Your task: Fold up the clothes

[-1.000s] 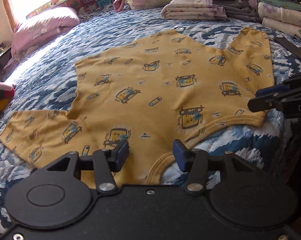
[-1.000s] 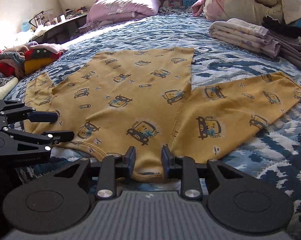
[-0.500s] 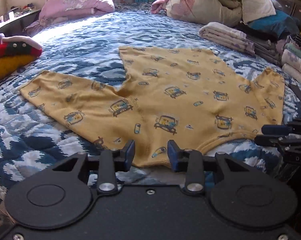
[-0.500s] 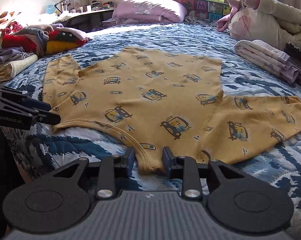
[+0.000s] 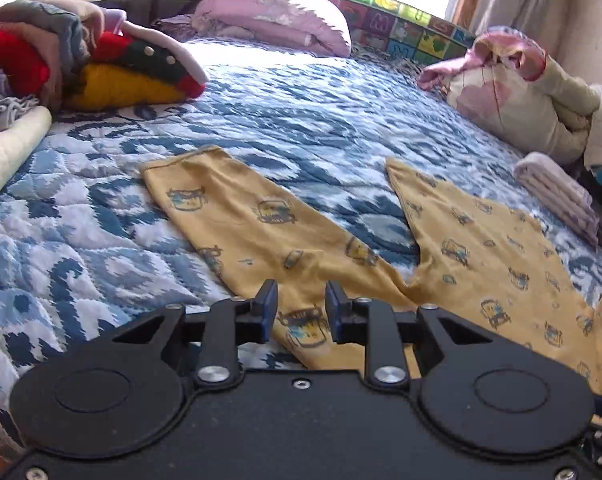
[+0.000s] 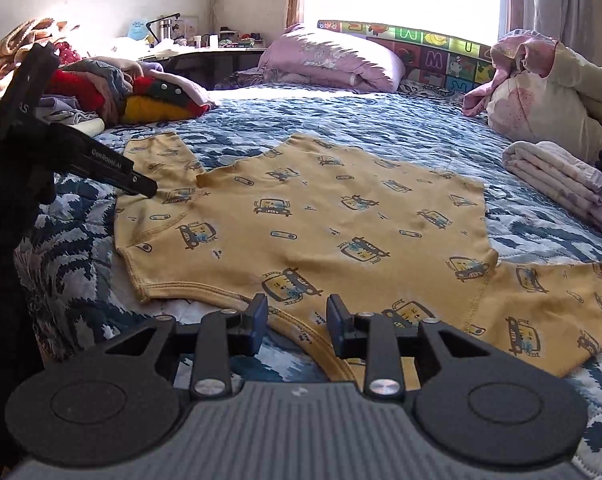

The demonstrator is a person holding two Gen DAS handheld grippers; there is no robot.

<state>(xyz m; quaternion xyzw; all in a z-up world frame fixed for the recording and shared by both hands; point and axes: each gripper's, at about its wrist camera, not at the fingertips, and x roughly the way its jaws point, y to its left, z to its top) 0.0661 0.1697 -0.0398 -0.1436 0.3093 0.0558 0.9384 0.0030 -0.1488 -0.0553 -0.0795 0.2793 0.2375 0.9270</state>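
Observation:
A yellow long-sleeved shirt (image 6: 341, 216) printed with little cars lies flat on the blue and white quilt (image 6: 341, 120). My left gripper (image 5: 301, 308) hovers over the shirt's left sleeve (image 5: 237, 216), close to where it meets the body. Its jaws are closing; cloth lies under the gap, but the pads do not press on it. From the right wrist view, that left gripper (image 6: 141, 186) reaches in over the sleeve. My right gripper (image 6: 297, 320) is open above the neckline band (image 6: 301, 330), which runs under the gap untouched.
A heap of loose clothes (image 5: 101, 68) lies at the far left of the bed. A folded stack (image 6: 561, 184) and a bundled quilt (image 6: 549, 92) sit at the right. A pink pillow (image 6: 333, 60) lies at the head, before a bright window.
My left gripper has swung left from the neckline to the left sleeve, and its jaws have narrowed. The right gripper has shifted a little along the neckline. The shirt lies as before.

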